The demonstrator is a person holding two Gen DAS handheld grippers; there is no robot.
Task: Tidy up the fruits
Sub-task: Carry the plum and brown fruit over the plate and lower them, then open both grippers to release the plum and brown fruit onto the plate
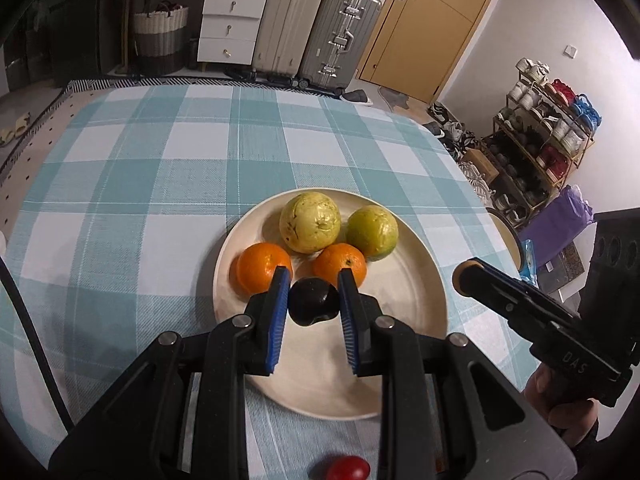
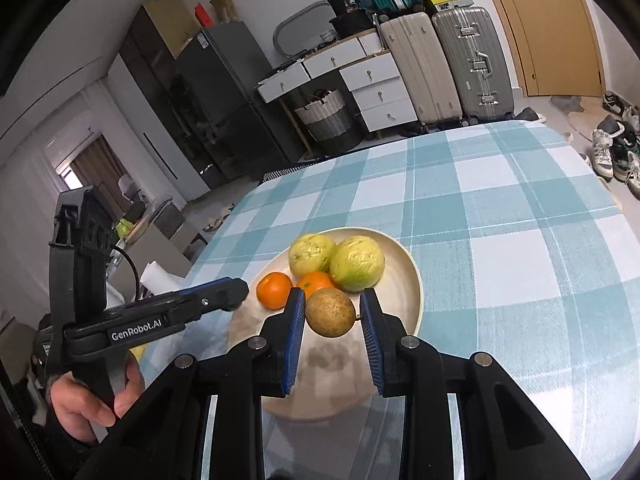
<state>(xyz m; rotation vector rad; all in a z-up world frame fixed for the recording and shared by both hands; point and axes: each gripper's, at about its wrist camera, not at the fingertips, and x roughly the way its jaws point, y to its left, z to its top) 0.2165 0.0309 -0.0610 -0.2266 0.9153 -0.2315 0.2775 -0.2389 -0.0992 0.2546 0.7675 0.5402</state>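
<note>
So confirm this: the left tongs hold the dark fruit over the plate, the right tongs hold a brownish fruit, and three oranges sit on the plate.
Wrong count: two oranges sit on the plate, as the left wrist view shows. The rest stands: left tongs hold the dark fruit, right tongs the brownish fruit.

White lettering "GenRobot.AI" reads clearly on the side of the left gripper [image 2: 240,294], lower left of the right wrist view. In the left wrist view, lower right, faint raised letters "DAS" sit on the right gripper [image 1: 464,276] body. Nothing else is legible.
</note>
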